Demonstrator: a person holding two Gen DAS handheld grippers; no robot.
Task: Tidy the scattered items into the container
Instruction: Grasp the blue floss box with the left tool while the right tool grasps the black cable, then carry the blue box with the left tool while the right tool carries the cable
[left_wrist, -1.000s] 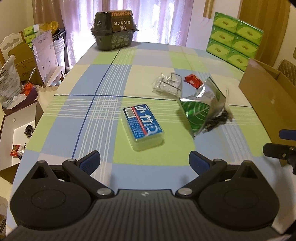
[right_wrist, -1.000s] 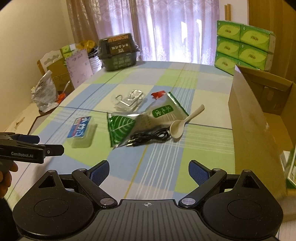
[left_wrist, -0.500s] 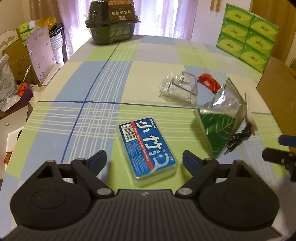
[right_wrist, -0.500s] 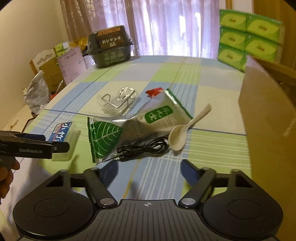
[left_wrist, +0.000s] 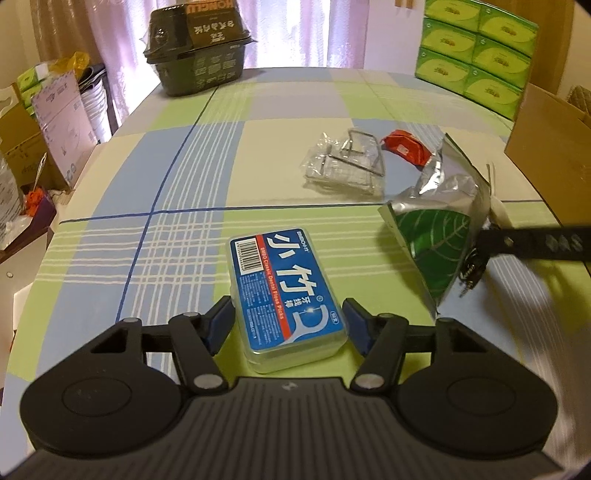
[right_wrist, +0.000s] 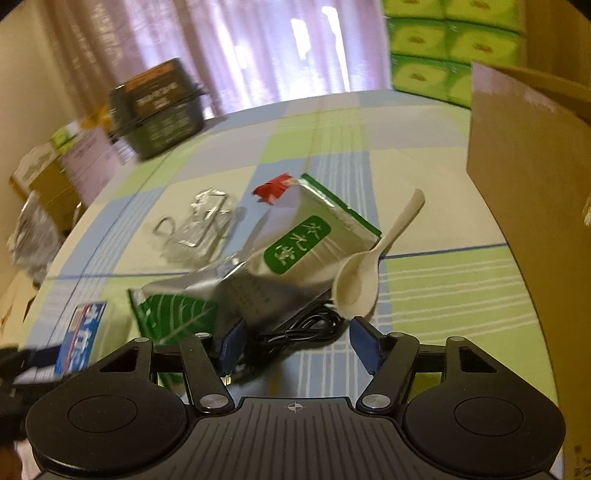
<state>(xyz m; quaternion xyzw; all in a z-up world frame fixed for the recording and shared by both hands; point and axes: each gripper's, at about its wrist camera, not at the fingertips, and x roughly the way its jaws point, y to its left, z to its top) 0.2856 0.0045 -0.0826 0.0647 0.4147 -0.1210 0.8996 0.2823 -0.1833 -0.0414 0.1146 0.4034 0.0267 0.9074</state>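
Now your left gripper (left_wrist: 288, 325) fingers straddle the floss box (left_wrist: 286, 291), unclosed — rigid, slick plastic, squeeze its long sides; right gripper (right_wrist: 295, 341) fingers gape around the limp cable (right_wrist: 303, 330).

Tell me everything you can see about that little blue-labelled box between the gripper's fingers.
The dental floss pick box is a clear plastic case with rounded corners and a blue label carrying white characters, a red stripe and a barcode. It lies flat, lid closed, on the checked tablecloth, between the open fingers of the left gripper, which do not yet appear to touch it.
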